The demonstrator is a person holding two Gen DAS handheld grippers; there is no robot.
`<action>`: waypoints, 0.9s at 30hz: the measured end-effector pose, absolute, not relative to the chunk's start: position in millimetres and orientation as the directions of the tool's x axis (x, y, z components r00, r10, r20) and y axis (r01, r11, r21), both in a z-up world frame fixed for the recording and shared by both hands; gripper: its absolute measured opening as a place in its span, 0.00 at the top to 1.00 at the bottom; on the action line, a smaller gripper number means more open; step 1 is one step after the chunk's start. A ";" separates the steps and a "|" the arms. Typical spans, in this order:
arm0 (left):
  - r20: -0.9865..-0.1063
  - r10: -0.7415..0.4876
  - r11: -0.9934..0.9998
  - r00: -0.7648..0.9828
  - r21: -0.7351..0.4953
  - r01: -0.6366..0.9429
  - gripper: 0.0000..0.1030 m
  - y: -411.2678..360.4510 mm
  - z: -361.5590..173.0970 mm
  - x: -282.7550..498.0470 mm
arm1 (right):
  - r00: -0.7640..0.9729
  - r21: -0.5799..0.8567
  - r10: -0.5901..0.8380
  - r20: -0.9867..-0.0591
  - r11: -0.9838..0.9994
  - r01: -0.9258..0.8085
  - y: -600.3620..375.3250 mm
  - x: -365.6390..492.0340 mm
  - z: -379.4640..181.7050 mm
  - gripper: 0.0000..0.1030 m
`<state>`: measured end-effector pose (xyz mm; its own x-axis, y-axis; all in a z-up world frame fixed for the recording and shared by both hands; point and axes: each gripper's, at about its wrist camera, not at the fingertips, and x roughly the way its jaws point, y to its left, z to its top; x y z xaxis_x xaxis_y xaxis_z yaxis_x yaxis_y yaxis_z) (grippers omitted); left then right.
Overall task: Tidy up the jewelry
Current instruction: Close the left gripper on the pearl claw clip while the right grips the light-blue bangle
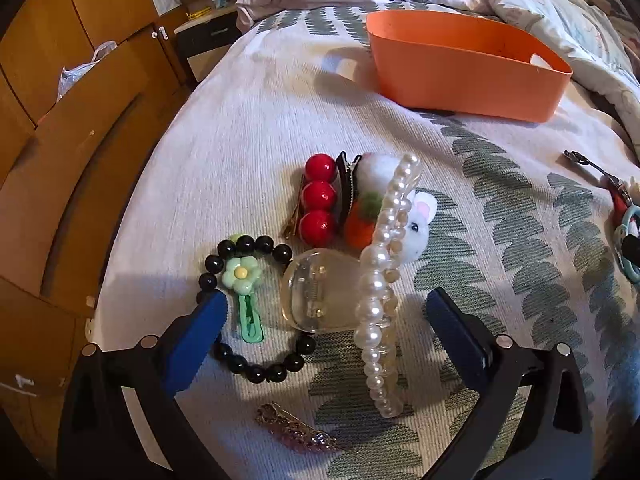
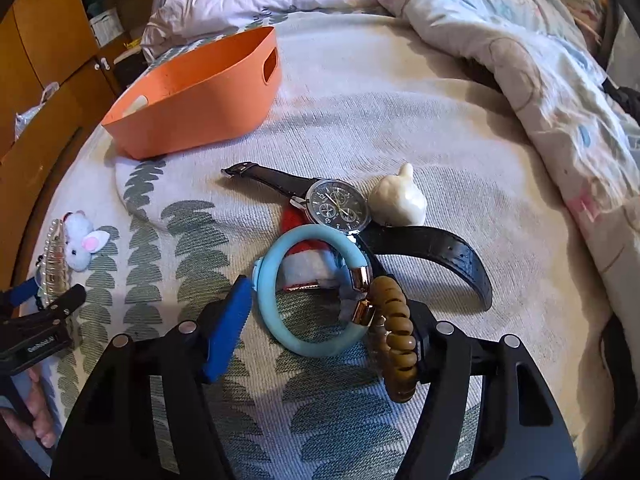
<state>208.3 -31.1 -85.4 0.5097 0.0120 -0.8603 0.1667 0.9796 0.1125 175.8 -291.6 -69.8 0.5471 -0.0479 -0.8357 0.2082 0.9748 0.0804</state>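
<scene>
I am holding the left gripper (image 1: pixel 326 334) with jaws apart around the pearl hair claw (image 1: pixel 382 280); it looks light, stiff and slippery, so I would pinch its clear body. The right gripper (image 2: pixel 326 322), also spread, is straddling the blue bangle (image 2: pixel 308 292). The orange basket (image 2: pixel 192 92) is waiting beyond.

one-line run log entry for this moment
left gripper: open over pearl clip | right gripper: open around blue bangle | orange bin: nothing visible inside
</scene>
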 end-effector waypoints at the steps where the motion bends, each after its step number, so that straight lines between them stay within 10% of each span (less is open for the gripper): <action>1: -0.859 0.010 0.980 0.511 0.111 0.167 0.06 -30.7 -84.4 208.3 | 0.547 0.087 -0.043 -0.836 0.974 0.208 -291.9 175.9 -69.0 0.35; 12: -0.864 -0.037 0.982 0.502 0.063 0.181 0.41 -25.3 -78.6 208.1 | 0.573 0.140 -0.001 -0.820 0.970 0.201 -292.5 169.6 -55.8 0.45; 27: -0.865 -0.087 0.981 0.494 0.011 0.192 0.53 -19.6 -69.6 205.3 | 0.573 0.219 0.059 -0.817 0.952 0.215 -302.5 165.9 -50.5 0.73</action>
